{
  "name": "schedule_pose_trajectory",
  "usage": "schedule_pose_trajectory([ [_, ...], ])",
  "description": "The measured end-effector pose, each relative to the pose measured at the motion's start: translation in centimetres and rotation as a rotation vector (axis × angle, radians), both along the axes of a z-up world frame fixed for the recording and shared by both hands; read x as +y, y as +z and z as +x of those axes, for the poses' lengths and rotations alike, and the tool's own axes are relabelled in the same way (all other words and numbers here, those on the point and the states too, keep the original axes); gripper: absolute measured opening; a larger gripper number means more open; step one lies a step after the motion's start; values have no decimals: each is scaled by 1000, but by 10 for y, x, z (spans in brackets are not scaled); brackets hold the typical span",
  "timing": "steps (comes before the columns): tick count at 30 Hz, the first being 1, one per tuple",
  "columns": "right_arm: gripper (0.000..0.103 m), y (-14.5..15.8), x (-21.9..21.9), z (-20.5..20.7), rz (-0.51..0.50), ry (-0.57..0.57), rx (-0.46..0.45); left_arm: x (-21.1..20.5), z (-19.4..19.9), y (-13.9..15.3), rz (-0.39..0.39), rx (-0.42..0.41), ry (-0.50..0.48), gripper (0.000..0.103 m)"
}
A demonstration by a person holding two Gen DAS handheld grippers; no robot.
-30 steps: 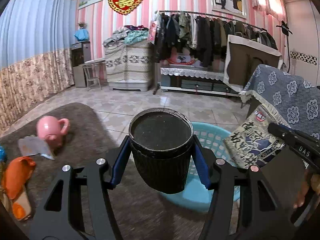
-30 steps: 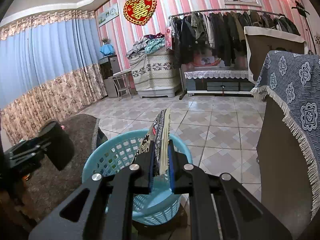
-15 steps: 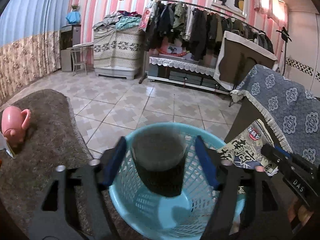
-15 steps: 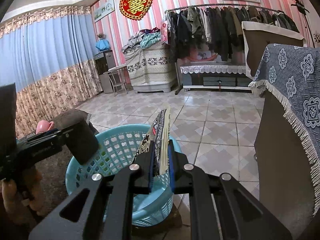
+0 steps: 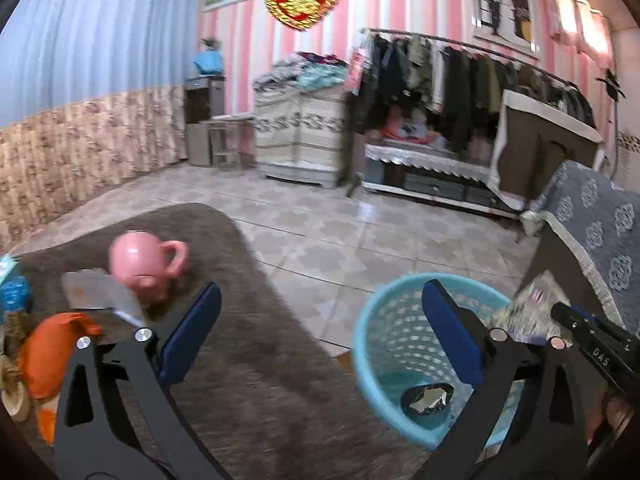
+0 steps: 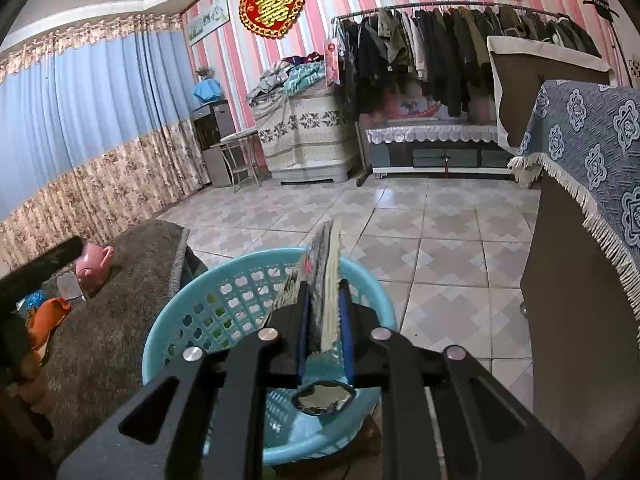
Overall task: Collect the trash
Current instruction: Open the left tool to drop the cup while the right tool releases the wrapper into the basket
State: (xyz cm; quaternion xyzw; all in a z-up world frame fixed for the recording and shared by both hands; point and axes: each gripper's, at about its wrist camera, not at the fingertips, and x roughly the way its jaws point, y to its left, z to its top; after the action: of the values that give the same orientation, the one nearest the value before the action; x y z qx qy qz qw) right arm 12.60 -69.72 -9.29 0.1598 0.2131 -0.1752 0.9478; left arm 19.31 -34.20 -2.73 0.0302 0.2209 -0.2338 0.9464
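Black cup (image 5: 427,399) now lies in the blue basket (image 5: 374,320), left gripper (image 5: 320,334) jaws opening empty; right gripper (image 6: 323,322) clamped on flat wrapper (image 6: 325,280), next to drop.

The scene is viewed from two fisheye cameras, each mounted on a hand-held gripper and aimed forward and somewhat downward along its fingers. From the left wrist, the brown rug (image 5: 248,352) is seen close below, with the blue basket (image 5: 384,320) near the lower right. From the right wrist, the same basket (image 6: 224,300) is seen directly beneath the fingers, very near, with the rug's (image 6: 132,280) right edge at the left. The tiled floor (image 5: 320,232), the clothes rack (image 6: 460,40) and the striped far wall are shared by both views.
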Motion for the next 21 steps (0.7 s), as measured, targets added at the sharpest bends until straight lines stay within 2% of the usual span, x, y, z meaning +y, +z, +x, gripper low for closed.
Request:
schedule_pose_trajectory([
  [1,16,-1,1,3,6,-3,7,8,-1,2,-2,-5,13,97],
  [3,36,-5,4,11,13,-11,25,23,-3,7,-4,-19,37,97],
  [4,54,-5,5,12,7,-14,28,29,-4,9,-3,-25,49,97],
  [5,60,-5,7,13,-3,-16,29,36,-5,11,-1,-31,61,97],
  [7,64,-5,14,17,-29,-15,47,51,-7,16,-5,-35,83,97],
  [8,73,-5,16,17,-31,-16,51,61,-7,19,-13,-35,97,97],
  [9,77,-4,19,17,-31,-14,51,68,-8,22,-20,-34,109,97],
  [13,91,4,32,11,-60,-12,35,99,-13,29,-37,-46,152,97],
  [21,96,39,77,4,-150,49,-17,154,-29,41,-40,-69,240,98],
])
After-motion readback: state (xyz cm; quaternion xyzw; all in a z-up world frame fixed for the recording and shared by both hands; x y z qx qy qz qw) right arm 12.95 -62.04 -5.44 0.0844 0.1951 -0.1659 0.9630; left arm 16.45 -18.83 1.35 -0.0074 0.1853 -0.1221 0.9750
